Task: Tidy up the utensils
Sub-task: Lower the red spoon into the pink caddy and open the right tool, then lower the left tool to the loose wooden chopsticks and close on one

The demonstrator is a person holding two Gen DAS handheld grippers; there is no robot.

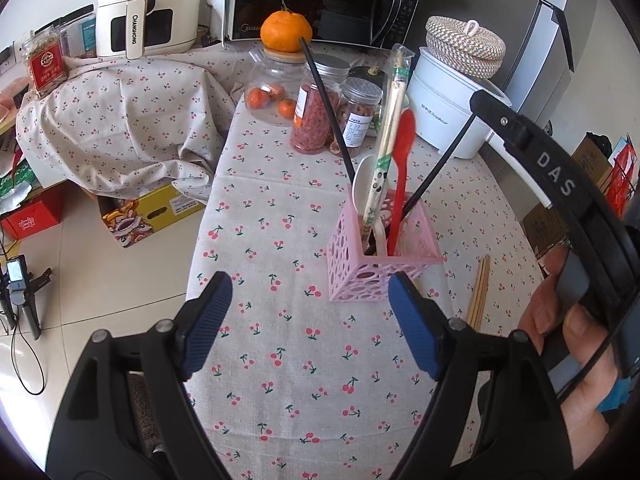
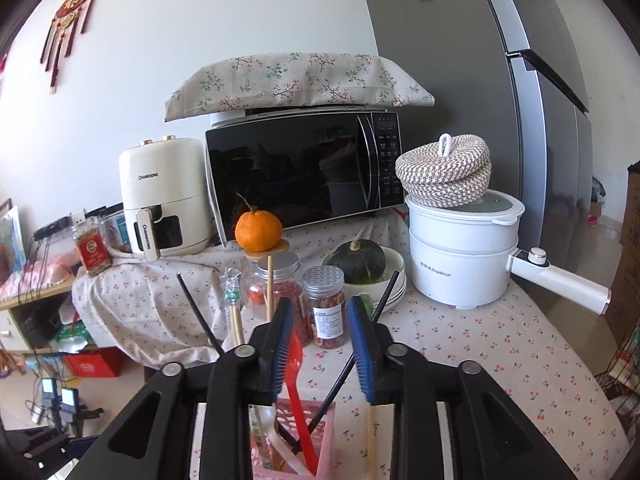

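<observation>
The step in hand looks like the release of the red plastic spoon (image 2: 298, 380) into the pink perforated plastic basket (image 1: 376, 264). The right gripper (image 2: 320, 320) is just above the basket; its jaws stand apart, and the spoon's bowl rises between them beside the left pad, but I cannot tell whether it touches that pad. The spoon's handle is already down in the basket, so the jaws clamp nothing. The left gripper (image 1: 308, 320) hovers over the bare cherry-print cloth of the table (image 1: 288, 380) with its jaws wide apart and empty, its right finger just in front of the basket's near corner.

In the basket also stand two black chopsticks (image 1: 328, 112), a white plastic spoon (image 1: 370, 184) and paper-wrapped wooden chopsticks (image 1: 390, 120). Loose bare wooden chopsticks (image 1: 480, 292) lie flat on the cloth beside the basket, toward the table's right edge, so I judge them to be the next thing. Lifting them calls for a low, flat approach and narrow jaws across the thin sticks.

The table's left edge drops to the floor not far from the basket. Behind the basket the glass and plastic jars (image 1: 316, 120) and the white electric pot (image 1: 448, 112) crowd the back; the open room is the near cloth.
</observation>
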